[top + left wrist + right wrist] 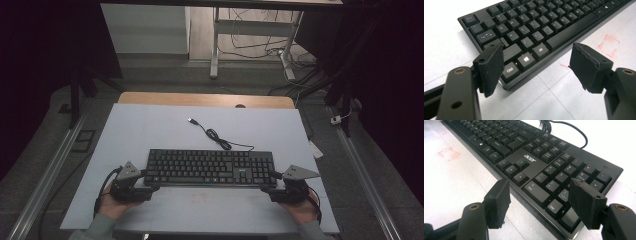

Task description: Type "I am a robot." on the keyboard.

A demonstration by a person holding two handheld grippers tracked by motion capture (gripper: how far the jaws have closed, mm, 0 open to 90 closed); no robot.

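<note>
Both hand-held grippers stand released, I note. Left hand-held gripper (150, 184) has its jaws spread about the near left corner of the black plastic full-size keyboard (210, 167), one pad over the corner keys. Right hand-held gripper (270, 187) gapes at the near right corner. Keyboard lies flat on the white table (150, 130), its black cable (220, 140) trailing behind.
</note>
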